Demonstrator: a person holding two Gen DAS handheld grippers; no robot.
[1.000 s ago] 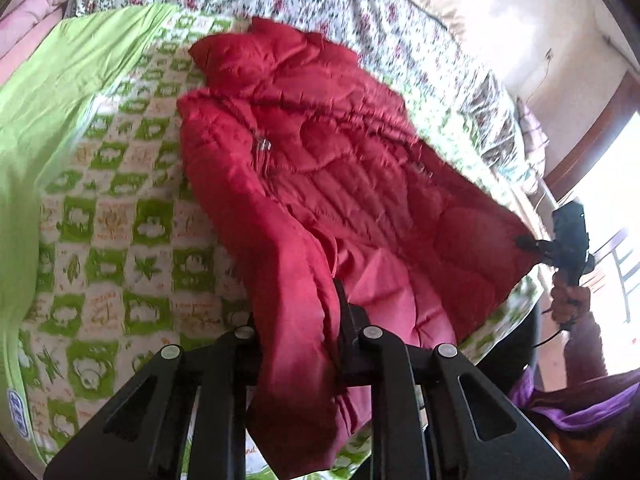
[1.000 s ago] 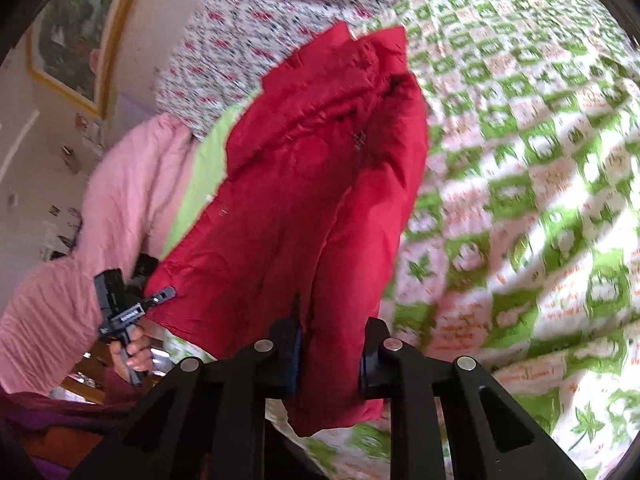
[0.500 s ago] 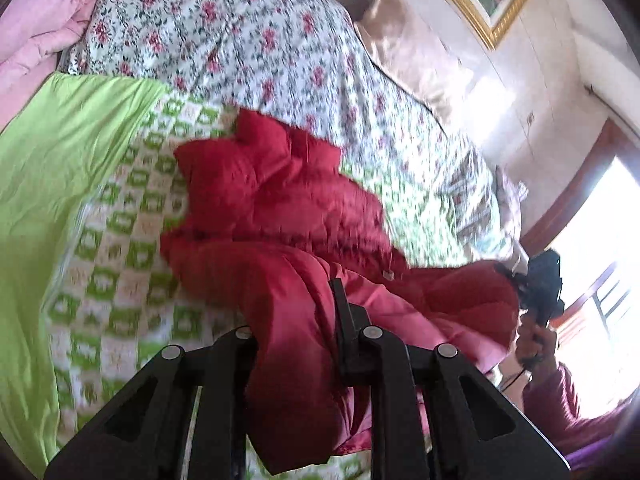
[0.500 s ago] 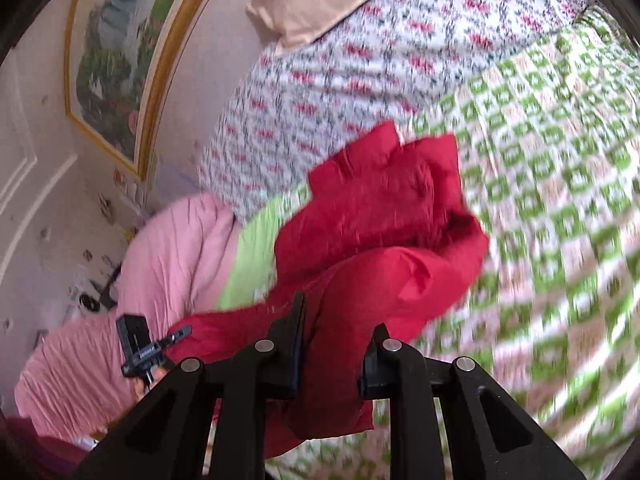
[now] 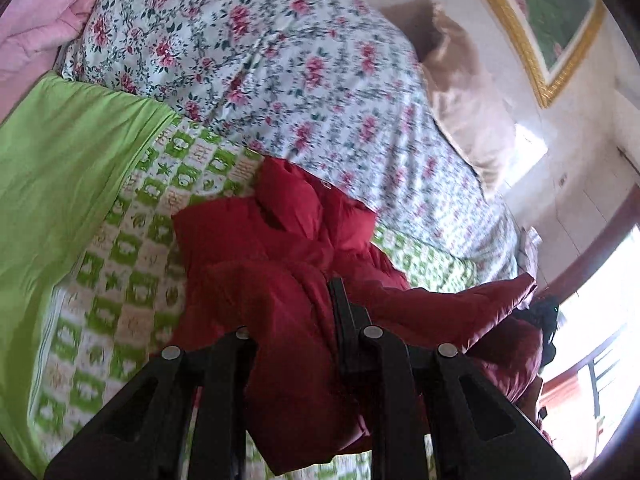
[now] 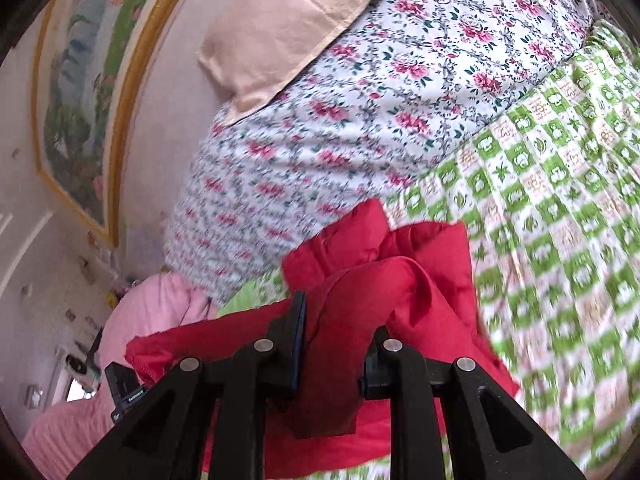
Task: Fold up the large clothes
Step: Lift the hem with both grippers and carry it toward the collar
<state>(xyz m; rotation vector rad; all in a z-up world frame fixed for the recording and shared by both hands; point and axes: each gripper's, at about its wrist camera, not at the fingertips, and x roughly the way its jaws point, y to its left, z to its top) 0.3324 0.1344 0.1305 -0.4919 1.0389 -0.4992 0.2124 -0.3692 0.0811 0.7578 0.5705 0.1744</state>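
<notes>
Right gripper (image 6: 332,344): jaws clamped on a bunched fold of puffy red quilted jacket (image 6: 400,280). Jacket lies on green-and-white checked bedsheet (image 6: 560,208). Beyond: rose-print floral quilt (image 6: 360,112), peach pillow (image 6: 288,28), gold-framed painting (image 6: 84,92).

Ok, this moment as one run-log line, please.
step: fold hem toward collar | left tool: shut on red jacket | right tool: shut on red jacket | surface: green checked bedspread

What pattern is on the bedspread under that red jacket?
Green and white checks with small motifs on the bedspread, clearest in the right wrist view; the red jacket lies on it.
</notes>
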